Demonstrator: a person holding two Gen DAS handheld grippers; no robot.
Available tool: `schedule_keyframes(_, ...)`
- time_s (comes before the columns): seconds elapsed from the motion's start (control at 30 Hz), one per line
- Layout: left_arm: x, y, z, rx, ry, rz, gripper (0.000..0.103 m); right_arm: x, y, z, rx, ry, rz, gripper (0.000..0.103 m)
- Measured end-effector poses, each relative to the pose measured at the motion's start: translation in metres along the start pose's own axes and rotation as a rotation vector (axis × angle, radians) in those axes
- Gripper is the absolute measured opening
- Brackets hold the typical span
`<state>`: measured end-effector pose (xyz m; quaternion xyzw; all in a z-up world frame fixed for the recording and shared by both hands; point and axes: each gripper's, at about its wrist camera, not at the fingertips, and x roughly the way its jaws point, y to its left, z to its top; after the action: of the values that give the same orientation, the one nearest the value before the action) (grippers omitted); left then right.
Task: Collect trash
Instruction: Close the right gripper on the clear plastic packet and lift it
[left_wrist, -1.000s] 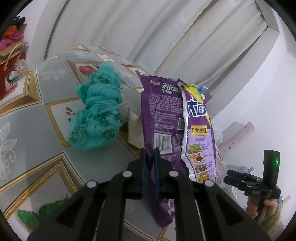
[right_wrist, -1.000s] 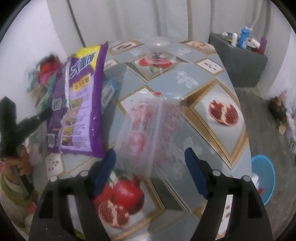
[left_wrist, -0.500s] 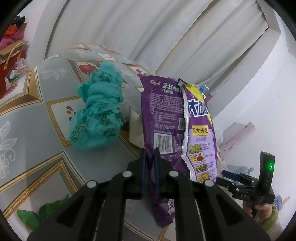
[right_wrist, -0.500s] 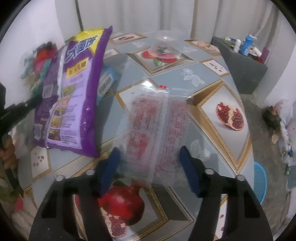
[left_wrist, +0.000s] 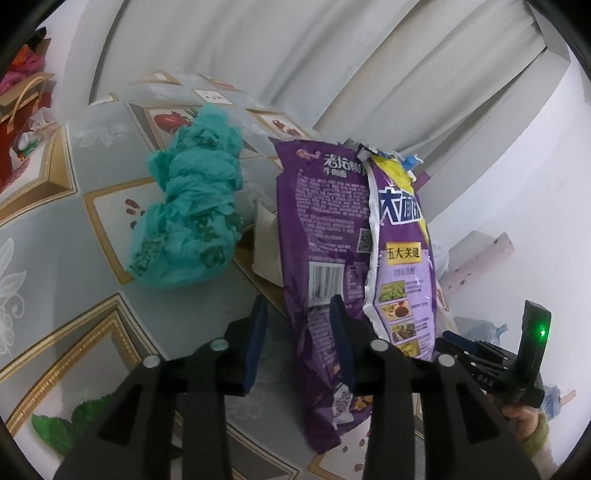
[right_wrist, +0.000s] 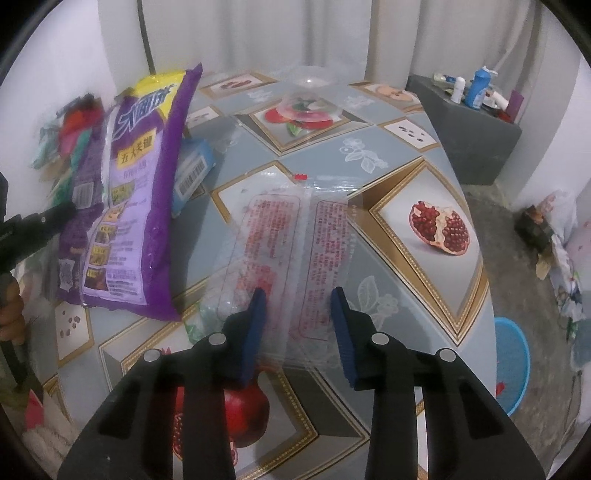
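Observation:
A purple snack bag (left_wrist: 343, 229) stands between the fingers of my left gripper (left_wrist: 298, 314), whose jaws are open around its lower part. The bag also shows at the left of the right wrist view (right_wrist: 129, 206). A crumpled teal plastic bag (left_wrist: 192, 218) lies on the table to the left of it. A clear plastic wrapper with red print (right_wrist: 291, 240) lies flat on the table, and my right gripper (right_wrist: 297, 302) is open with its fingers over the wrapper's near end. The right gripper also shows at the lower right of the left wrist view (left_wrist: 480, 350).
The table has a grey cloth with pomegranate pictures (right_wrist: 439, 225). A clear plastic lid (right_wrist: 310, 110) and a blue packet (right_wrist: 194, 170) lie on it. A blue basin (right_wrist: 511, 369) sits on the floor at right. A dark cabinet with bottles (right_wrist: 469, 122) stands at the back right.
My left gripper was shut on the purple bag and has opened. My right gripper has narrowed its opening and moved closer over the clear wrapper.

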<state>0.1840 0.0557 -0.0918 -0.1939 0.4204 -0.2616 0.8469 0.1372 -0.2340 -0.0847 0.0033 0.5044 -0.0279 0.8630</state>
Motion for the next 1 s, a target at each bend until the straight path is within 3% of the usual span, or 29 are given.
schedule_keyframes(0.27,0.011,-0.009,0.003,0.034,0.029,0.078,0.033,-0.001,0.001,-0.001,0.016,-0.008,0.002,0.023)
schedule_keyframes(0.43,0.01,-0.02,0.004,0.076,0.005,0.089,0.017,-0.003,0.002,-0.001,0.011,-0.018,0.008,0.012)
schedule_keyframes(0.63,-0.004,-0.033,0.006,0.117,-0.033,0.035,0.006,-0.008,0.001,-0.003,0.023,-0.035,0.033,0.003)
schedule_keyframes(1.0,-0.043,-0.082,0.006,0.26,-0.12,-0.061,0.004,-0.032,-0.022,-0.013,0.1,-0.091,0.056,0.002)
